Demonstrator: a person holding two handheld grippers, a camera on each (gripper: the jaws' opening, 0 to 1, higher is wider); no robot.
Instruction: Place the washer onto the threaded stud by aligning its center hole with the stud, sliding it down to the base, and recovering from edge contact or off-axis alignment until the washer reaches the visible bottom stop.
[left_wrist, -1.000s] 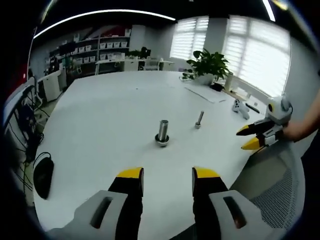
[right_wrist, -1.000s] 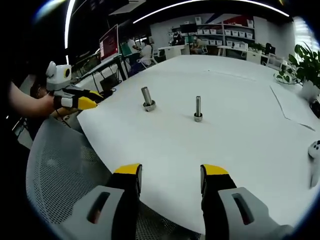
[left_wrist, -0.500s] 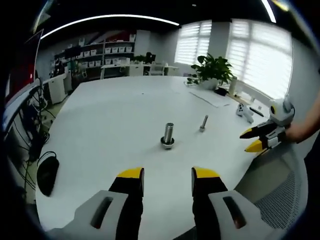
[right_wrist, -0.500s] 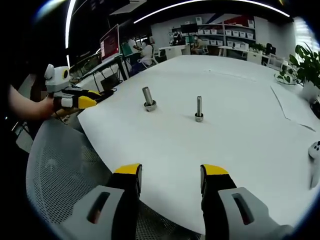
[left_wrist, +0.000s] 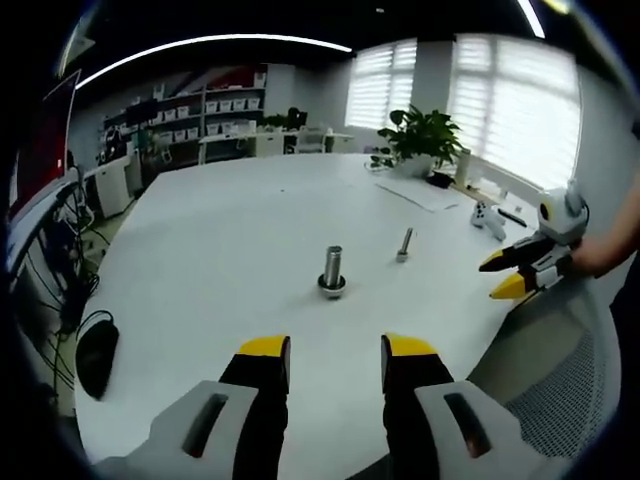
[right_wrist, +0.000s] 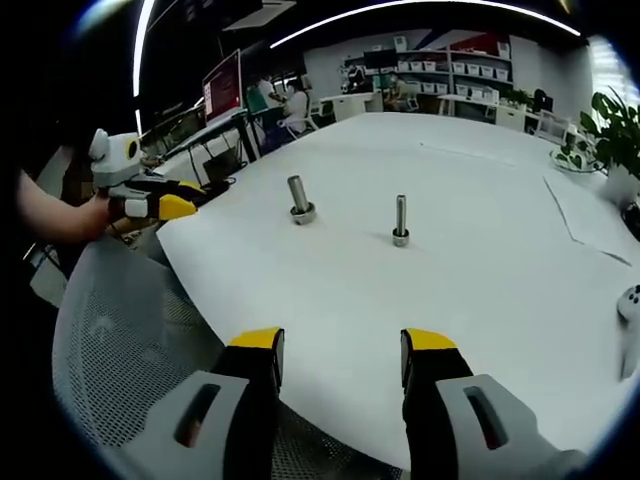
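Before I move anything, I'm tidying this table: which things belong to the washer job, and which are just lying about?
For the job:
thick stud with a ring at its base
thin stud

Lying about:
potted plant
white game controller
paper sheet
black mouse

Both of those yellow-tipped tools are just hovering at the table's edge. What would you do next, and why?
Probably reach the left gripper toward the thicker stud. Both it and the right gripper are open and empty, and a ring, likely the washer, sits at that stud's base; the thin stud looks bare.
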